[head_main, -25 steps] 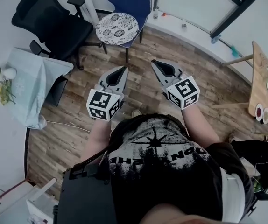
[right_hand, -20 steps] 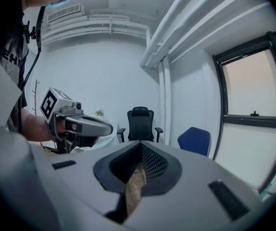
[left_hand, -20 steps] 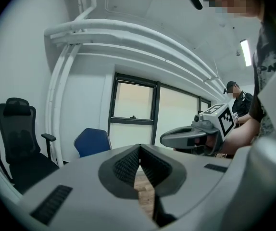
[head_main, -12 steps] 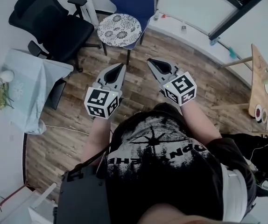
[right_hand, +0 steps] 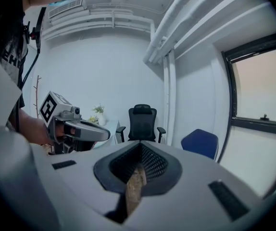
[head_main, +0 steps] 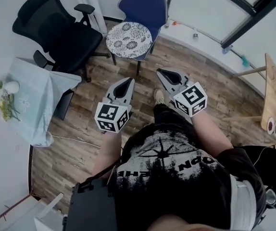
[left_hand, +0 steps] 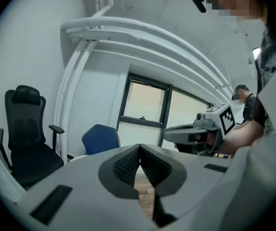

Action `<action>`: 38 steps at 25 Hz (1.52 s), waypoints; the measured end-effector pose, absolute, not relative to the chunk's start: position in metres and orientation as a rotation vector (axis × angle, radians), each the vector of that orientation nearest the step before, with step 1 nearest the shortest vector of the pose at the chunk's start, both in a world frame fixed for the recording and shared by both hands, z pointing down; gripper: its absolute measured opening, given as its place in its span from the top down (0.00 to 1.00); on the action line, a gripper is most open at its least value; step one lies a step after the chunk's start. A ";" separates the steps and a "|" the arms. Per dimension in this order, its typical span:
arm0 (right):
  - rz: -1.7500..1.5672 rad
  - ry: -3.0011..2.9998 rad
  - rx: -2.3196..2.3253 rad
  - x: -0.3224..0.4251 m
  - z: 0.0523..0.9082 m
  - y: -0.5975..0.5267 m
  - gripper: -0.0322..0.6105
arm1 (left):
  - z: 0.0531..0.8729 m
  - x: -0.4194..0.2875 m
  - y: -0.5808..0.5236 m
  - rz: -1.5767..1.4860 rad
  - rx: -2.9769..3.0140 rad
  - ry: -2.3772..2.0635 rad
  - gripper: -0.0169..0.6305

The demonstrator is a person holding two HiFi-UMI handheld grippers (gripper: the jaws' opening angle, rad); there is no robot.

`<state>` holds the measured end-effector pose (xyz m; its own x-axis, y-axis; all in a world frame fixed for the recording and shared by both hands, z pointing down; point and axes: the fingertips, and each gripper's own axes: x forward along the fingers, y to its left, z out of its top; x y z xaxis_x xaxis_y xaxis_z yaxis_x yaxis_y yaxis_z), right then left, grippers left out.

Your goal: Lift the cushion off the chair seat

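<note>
A round white cushion (head_main: 129,39) with a dark flower print lies on the seat of a blue chair (head_main: 145,6) at the top of the head view. Both grippers are held side by side over the wooden floor, short of the chair and apart from it. My left gripper (head_main: 128,81) is shut with nothing in it, its tips meeting in the left gripper view (left_hand: 139,148). My right gripper (head_main: 160,71) is shut and empty too (right_hand: 140,146). The blue chair (left_hand: 100,138) stands ahead in the left gripper view and at the right (right_hand: 199,143) in the right gripper view.
A black office chair (head_main: 63,30) stands just left of the blue chair. Further left is a small table under a pale cloth (head_main: 34,95) with flowers (head_main: 3,97). A wooden table (head_main: 275,95) with dishes sits at the right edge. White walls and a window lie behind the chairs.
The person has stepped forward with both grippers, so the blue chair and its cushion sit nearer and lower in the head view. Both grippers stay shut.
</note>
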<state>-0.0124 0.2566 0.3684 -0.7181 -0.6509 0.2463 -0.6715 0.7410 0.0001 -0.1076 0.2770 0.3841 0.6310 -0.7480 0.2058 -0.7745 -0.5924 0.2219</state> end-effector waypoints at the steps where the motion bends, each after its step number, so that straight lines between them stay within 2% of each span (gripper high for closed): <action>1: 0.136 -2.717 1.039 -0.012 0.370 0.248 0.92 | 0.385 -0.108 0.269 0.118 2.554 -1.233 0.95; 26: 0.235 -2.847 0.851 0.044 0.369 -0.022 0.92 | 0.384 -0.043 0.016 0.193 2.465 -1.372 0.95; 38: 0.252 -2.853 0.838 0.058 0.383 -0.079 0.92 | 0.397 -0.033 -0.043 0.206 2.425 -1.372 0.95</action>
<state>0.0579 -0.0785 0.3833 -0.8309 -0.5203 0.1972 -0.5468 0.8291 -0.1164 -0.0329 -0.0431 0.3969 0.5219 -0.8017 0.2915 -0.8519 -0.4726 0.2254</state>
